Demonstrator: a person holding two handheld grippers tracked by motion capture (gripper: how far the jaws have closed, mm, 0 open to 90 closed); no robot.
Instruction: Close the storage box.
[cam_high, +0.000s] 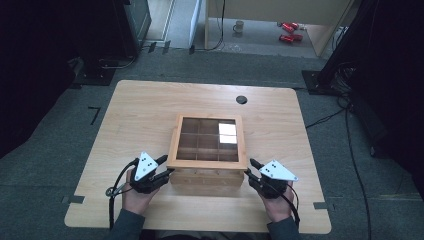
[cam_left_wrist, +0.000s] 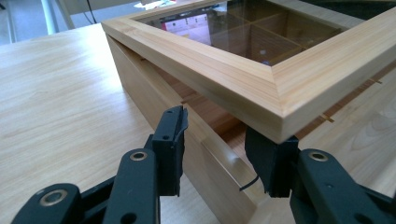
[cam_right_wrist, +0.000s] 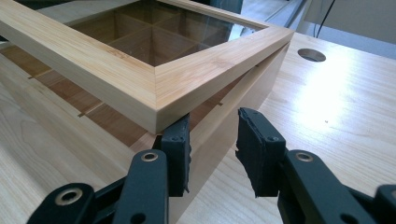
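At the near corners of the wooden box (cam_high: 206, 150), standing mid-bench (cam_high: 140, 105), the glass-paned lid (cam_left_wrist: 261, 70) sat slightly raised. Left hand-held gripper (cam_left_wrist: 219, 149) and right hand-held gripper (cam_right_wrist: 212, 149) stood open, each apparently with one jaw under the lid's corner. Lifting well would require both sides rising evenly, pads kept under the frame.

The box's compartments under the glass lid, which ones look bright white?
Two compartments of the wooden box, the far right and the middle right ones in the high view, show white under the glass lid; the others look dark brown.
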